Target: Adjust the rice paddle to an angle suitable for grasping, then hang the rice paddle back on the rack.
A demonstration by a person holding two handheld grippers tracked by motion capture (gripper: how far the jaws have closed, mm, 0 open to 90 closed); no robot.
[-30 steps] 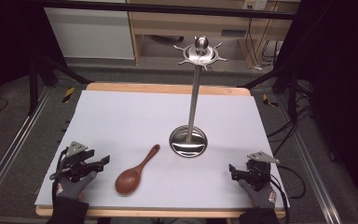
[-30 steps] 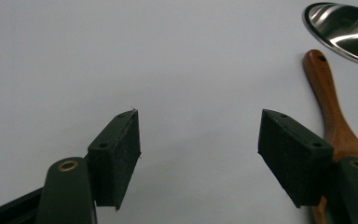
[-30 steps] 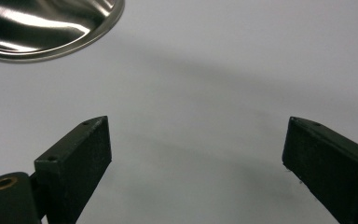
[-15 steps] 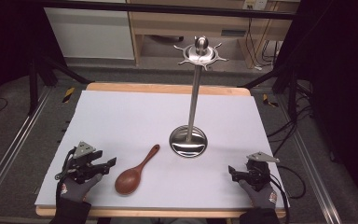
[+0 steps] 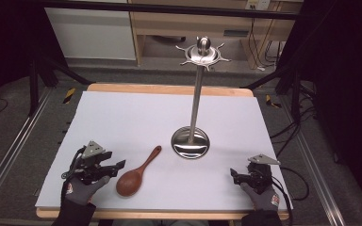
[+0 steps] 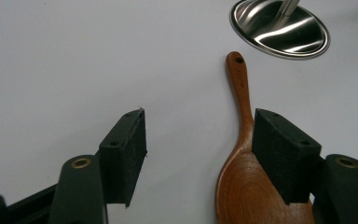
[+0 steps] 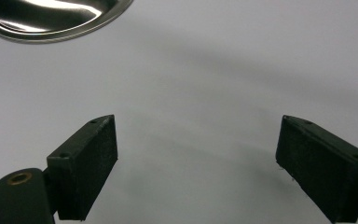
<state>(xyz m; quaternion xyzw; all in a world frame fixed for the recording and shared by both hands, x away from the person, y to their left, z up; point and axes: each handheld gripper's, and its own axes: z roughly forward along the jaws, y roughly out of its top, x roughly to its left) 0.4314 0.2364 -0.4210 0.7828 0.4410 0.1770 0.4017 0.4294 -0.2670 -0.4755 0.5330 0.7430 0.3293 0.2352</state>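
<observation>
The left gripper (image 6: 198, 154) has its jaws wide open, one jaw right beside the bowl of the brown wooden spoon (image 6: 247, 168) lying on the white worktop (image 5: 136, 117). The right gripper (image 7: 196, 163) is wide open too, holding nothing.

Spoon bowl (image 6: 256, 196): ran off the bottom edge in the left gripper view, partly behind a jaw.
Stand base (image 7: 51, 18): was cropped at the top in the right gripper view.
Stand pole (image 6: 286, 7): was cut off at the top edge.
</observation>
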